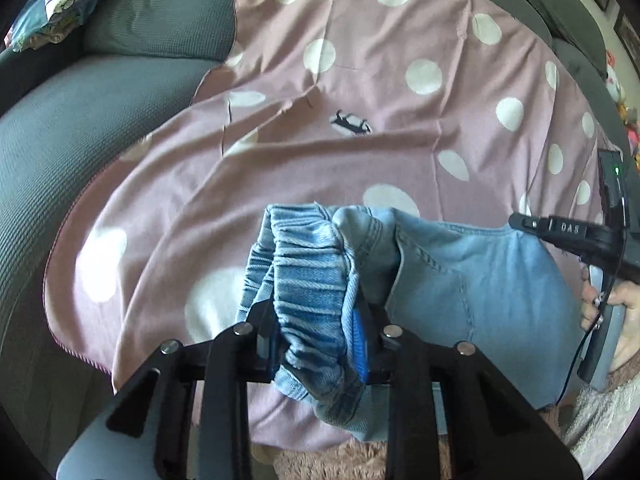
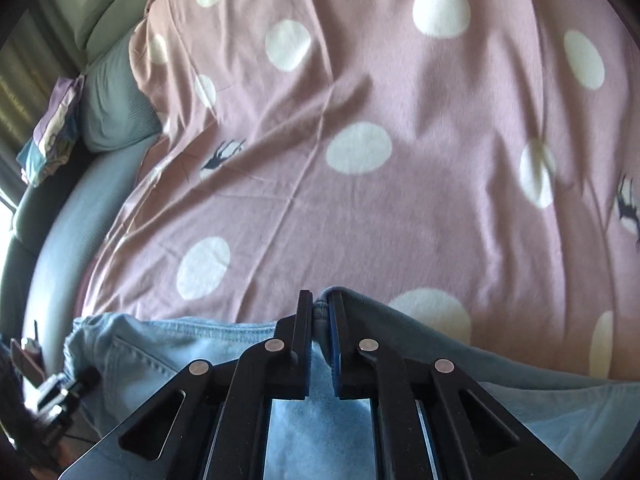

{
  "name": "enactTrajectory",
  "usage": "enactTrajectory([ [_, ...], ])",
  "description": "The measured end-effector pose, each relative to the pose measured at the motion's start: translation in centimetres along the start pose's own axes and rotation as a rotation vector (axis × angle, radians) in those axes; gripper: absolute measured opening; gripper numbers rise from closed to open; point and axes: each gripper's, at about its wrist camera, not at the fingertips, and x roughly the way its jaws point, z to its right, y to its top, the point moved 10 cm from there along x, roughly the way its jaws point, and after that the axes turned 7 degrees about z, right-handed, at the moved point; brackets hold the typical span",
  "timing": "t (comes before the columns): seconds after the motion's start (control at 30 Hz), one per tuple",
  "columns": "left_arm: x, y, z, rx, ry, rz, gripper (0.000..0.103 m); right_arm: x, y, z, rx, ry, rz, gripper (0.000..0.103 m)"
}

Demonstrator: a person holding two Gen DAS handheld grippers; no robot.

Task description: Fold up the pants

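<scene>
Crosswise on the blanket (image 2: 400, 208), pants (image 1: 480, 280), waistband leftward.

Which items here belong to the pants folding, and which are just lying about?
In the job: light blue denim pants; left gripper clamping the waistband; right gripper pinching an edge.

Lying about: pink white-dotted blanket; grey sofa cushion; folded patterned cloth.

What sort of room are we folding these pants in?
Most likely a living room at home: the jeans lie on a pink polka-dot blanket spread over a grey-green sofa, with a folded cloth on its cushion.
</scene>
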Motion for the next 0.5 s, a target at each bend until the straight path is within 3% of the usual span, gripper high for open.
enactTrajectory([
  [0.07, 1.1, -0.3, -0.1, 0.023, 0.017, -0.037, 0.027, 0.4, 0.7, 0.2, -0.005, -0.011, 0.017, 0.008],
  [0.17, 2.3, -2.2, -1.1, -0.026, 0.0, -0.134, 0.028, 2.6, -0.2, 0.9, 0.025, -0.016, -0.04, 0.008],
  [0.3, 2.0, -2.9, -1.7, -0.061, -0.043, -0.14, 0.032, 4.9, -1.6, 1.7, 0.054, -0.013, -0.092, 0.008],
  [0.4, 2.2, -3.0, -1.4, -0.023, -0.009, -0.128, 0.036, 5.5, -1.6, 1.6, 0.021, -0.056, -0.081, 0.008],
  [0.5, 2.3, -2.9, -1.3, 0.023, 0.048, -0.128, 0.047, 5.2, -1.4, 1.4, -0.037, -0.104, -0.087, 0.01],
])
